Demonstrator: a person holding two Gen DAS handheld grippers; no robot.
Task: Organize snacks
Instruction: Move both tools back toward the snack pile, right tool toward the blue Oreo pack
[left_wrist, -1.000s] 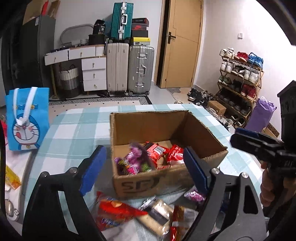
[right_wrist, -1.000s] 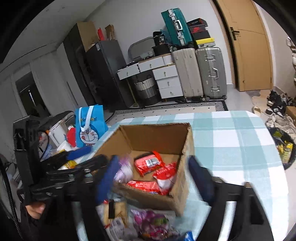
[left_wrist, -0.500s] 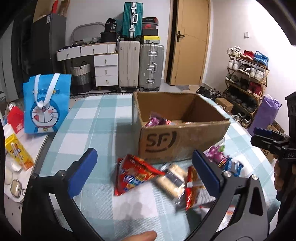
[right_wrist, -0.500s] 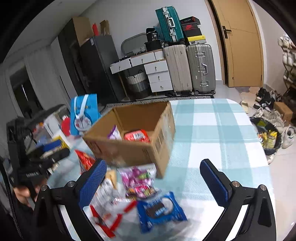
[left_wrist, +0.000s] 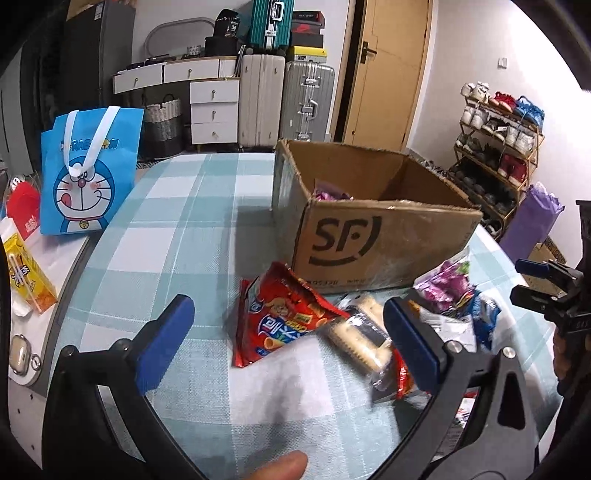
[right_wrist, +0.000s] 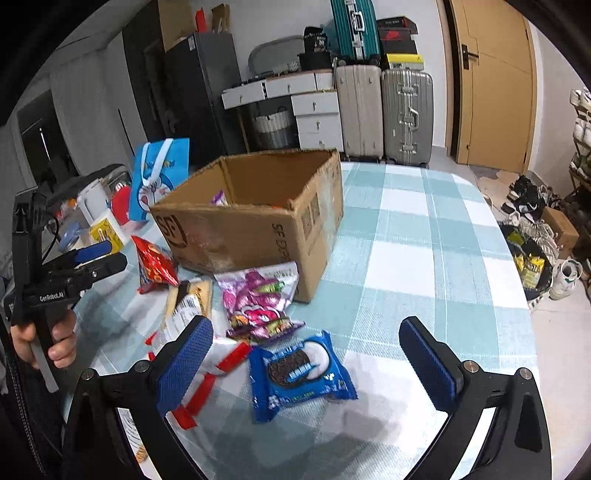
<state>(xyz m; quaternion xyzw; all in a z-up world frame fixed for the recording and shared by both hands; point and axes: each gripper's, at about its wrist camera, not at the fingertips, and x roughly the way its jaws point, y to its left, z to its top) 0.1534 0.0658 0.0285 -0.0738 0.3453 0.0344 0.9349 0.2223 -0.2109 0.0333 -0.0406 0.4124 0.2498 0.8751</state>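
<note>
left wrist view: the left claw (left_wrist: 288, 332) has just been opening and stands fully spread above the checked surface (left_wrist: 177, 206), holding nothing; a red snack bag (left_wrist: 280, 317) and a biscuit pack (left_wrist: 358, 339) lie under the gap between its pads. the cardboard box (left_wrist: 369, 236) stands just behind them with a purple packet inside. right wrist view: the right claw (right_wrist: 306, 365) has just been opening, fully spread and empty, over a blue cookie pack (right_wrist: 299, 373). a pink candy bag (right_wrist: 258, 299) lies against the box front.

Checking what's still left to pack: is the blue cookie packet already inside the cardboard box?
No, the blue cookie packet lies on the tablecloth in front of the cardboard box.
</note>
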